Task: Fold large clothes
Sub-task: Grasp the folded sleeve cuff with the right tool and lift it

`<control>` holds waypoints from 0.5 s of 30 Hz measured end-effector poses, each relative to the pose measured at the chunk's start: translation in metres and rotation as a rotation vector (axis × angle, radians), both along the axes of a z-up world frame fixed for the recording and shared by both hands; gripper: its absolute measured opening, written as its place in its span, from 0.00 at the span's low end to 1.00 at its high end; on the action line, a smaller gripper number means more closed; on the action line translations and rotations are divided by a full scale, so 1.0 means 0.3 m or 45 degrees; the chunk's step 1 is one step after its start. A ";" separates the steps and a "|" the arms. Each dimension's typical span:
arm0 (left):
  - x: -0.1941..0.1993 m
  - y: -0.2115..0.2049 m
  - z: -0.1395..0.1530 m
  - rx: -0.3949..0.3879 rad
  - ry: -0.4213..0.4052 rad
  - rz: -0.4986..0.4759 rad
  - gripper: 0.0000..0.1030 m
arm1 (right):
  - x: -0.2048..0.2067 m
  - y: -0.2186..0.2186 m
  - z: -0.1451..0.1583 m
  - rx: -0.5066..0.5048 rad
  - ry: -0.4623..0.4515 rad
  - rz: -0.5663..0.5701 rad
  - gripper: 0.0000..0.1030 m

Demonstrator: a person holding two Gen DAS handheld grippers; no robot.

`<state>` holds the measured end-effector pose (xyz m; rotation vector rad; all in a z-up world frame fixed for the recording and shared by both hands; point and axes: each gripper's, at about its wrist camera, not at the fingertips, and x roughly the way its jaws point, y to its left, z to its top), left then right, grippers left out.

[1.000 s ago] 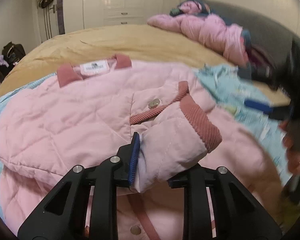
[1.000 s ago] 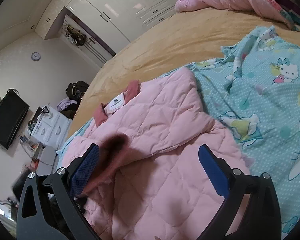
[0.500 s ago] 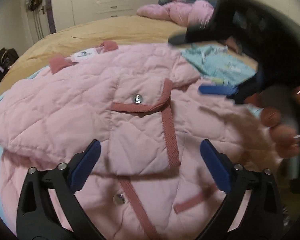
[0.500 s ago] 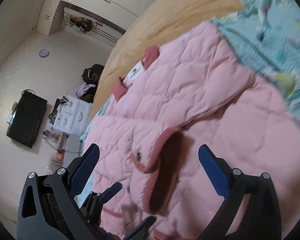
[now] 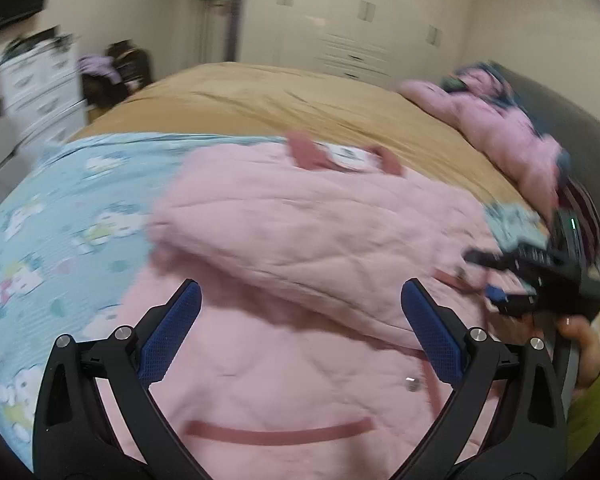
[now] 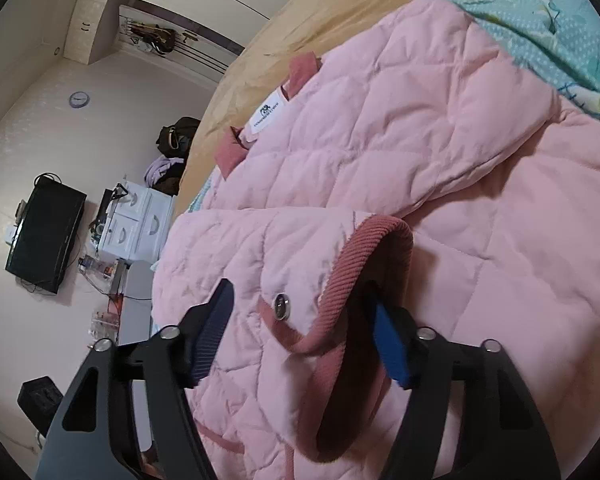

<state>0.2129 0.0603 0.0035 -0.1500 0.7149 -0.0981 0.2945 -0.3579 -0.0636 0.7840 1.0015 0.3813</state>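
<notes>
Closing right gripper [image 6: 300, 332] around pink jacket [image 6: 420, 128] cuff [image 6: 364, 248]; left gripper [image 5: 300, 320] released above jacket.

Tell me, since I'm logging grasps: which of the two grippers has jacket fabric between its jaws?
The right gripper: its jaws are closing around the pink jacket's ribbed sleeve cuff. The left gripper hangs wide open above the jacket, holding nothing.

Hand-held grippers, pair

Left gripper [image 5: 300, 332]: black frame, silver screws, blue textured pads; right gripper [image 6: 300, 332]: the same build; hand [image 5: 580, 344] bare, no sleeve visible.
</notes>
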 end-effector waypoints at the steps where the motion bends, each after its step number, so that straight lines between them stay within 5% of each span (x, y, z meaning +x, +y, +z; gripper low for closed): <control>1: -0.001 0.045 0.005 -0.022 0.003 0.044 0.91 | 0.003 0.004 -0.005 -0.014 -0.005 0.002 0.46; 2: -0.007 0.075 0.010 -0.039 0.001 0.070 0.91 | 0.006 0.005 -0.008 -0.020 -0.012 0.010 0.35; 7: -0.006 0.224 0.027 -0.107 -0.021 0.213 0.91 | 0.011 0.033 0.054 -0.137 -0.147 0.045 0.17; 15: 0.075 0.333 0.095 -0.142 -0.053 0.270 0.91 | 0.093 0.096 0.341 -0.275 -0.483 0.143 0.11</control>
